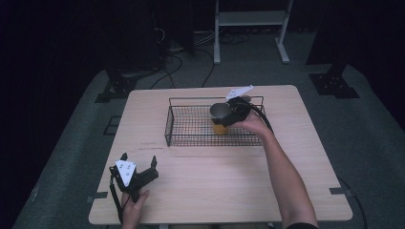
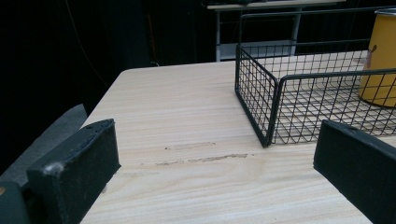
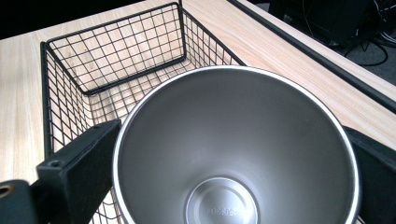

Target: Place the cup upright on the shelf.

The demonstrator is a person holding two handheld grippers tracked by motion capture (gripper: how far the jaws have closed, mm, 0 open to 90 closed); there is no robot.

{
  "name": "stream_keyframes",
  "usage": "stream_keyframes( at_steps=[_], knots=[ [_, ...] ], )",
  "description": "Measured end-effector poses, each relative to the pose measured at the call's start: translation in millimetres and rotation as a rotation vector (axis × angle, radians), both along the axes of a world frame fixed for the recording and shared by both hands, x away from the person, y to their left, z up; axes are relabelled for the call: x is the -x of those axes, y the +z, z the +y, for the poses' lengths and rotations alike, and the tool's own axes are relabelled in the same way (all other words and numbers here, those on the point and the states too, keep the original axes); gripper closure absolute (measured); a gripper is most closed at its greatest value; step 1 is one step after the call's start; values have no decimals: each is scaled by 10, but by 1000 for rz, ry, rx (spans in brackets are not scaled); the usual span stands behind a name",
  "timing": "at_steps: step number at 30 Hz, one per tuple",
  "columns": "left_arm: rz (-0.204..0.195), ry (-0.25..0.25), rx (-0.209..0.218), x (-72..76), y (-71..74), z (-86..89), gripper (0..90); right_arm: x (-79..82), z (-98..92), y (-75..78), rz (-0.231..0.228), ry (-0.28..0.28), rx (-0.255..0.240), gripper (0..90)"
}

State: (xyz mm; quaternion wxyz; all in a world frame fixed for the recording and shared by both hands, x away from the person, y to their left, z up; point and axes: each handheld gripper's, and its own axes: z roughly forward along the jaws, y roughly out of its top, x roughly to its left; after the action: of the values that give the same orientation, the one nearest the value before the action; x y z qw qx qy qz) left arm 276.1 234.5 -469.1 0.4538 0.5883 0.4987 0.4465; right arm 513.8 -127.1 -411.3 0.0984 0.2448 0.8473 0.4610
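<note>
The right gripper (image 1: 232, 113) has its fingers (image 3: 77, 175) closed around a yellow cup (image 1: 219, 125), steel-lined, standing in the wire basket (image 1: 191, 131); placing looks nearly done, so release comes next; the left gripper (image 1: 138, 169) waits wide open, empty, over the counter (image 1: 215, 186).

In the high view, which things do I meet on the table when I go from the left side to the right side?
left gripper → wire basket → yellow cup inside the basket → right gripper closed around the cup
</note>
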Motion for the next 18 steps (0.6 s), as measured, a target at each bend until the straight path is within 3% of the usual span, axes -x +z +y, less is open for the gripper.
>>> stream_keyframes(
  at_steps=[18],
  knots=[
    [1, 1, -1, 0, 1, -3, 0, 19, -48, 61, -13, -30, -36, 0]
  ],
)
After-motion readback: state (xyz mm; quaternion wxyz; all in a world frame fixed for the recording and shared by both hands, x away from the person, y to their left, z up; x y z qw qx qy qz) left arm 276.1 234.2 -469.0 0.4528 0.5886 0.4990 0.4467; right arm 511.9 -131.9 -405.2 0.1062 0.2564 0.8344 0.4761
